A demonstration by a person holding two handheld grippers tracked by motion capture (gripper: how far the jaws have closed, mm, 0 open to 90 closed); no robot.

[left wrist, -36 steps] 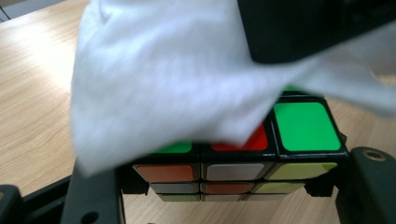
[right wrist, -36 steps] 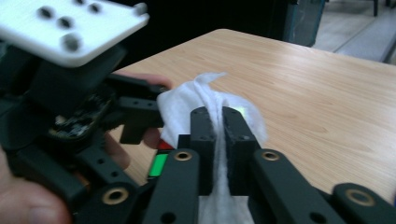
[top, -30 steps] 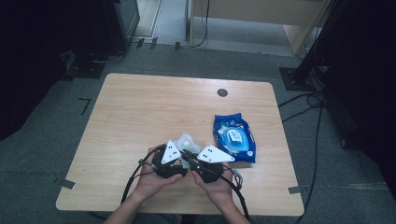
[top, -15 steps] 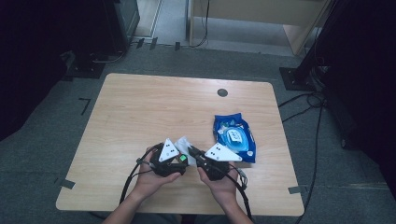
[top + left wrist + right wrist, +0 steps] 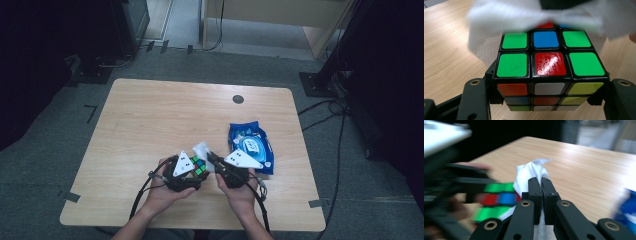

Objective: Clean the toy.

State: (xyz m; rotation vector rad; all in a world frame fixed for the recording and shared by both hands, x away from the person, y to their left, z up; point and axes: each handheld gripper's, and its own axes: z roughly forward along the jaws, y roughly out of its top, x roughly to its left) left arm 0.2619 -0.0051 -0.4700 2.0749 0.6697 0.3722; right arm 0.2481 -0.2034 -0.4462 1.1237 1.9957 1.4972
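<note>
A scrambled colour cube (image 5: 545, 67) sits between the jaws of my left gripper (image 5: 546, 100), which is shut on its sides; a green and red face points up. In the high view the cube (image 5: 198, 166) is just above the table's front part, held by the left gripper (image 5: 196, 171). My right gripper (image 5: 542, 182) is shut on a white wipe (image 5: 534, 170), which lies over the cube's far edge (image 5: 534, 15). From above, the right gripper (image 5: 211, 157) and the wipe (image 5: 201, 149) meet the cube from the right.
A blue pack of wet wipes (image 5: 250, 146) lies on the wooden table (image 5: 150, 115) just right of the hands. A small dark round cap (image 5: 238, 99) is set in the tabletop near the far edge. Cables trail off the front edge.
The right gripper has drifted slightly right with the wipe, and the cube's coloured face now shows between the two grippers. The wipe blurs as it moves over the cube.
</note>
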